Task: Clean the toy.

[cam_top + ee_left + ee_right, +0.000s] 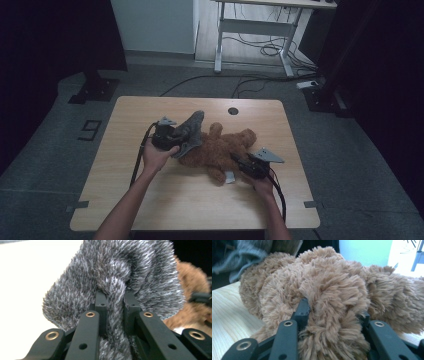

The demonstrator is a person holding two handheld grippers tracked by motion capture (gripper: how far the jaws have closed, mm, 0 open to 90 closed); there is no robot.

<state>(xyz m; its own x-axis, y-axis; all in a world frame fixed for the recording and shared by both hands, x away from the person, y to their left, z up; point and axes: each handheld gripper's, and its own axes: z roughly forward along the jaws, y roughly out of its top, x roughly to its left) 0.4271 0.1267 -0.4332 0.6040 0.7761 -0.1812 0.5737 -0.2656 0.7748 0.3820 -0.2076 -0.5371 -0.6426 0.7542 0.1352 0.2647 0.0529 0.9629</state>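
A brown teddy bear (222, 147) lies on the wooden table (125, 165). My left gripper (176, 135) is shut on a grey furry cloth (191, 131) and holds it raised at the bear's left end. In the left gripper view the grey furry cloth (115, 282) is pinched between the black jaws of my left gripper (115, 305). My right gripper (241, 165) is shut on a limb of the bear at its right side. In the right gripper view brown fur of the teddy bear (332, 297) bulges between the jaws of my right gripper (332, 310).
A white tag (229, 177) sticks out from the bear near my right gripper. A round cable hole (233, 110) sits at the table's far edge. Beyond the table stand a white desk frame (260, 30) and floor cables.
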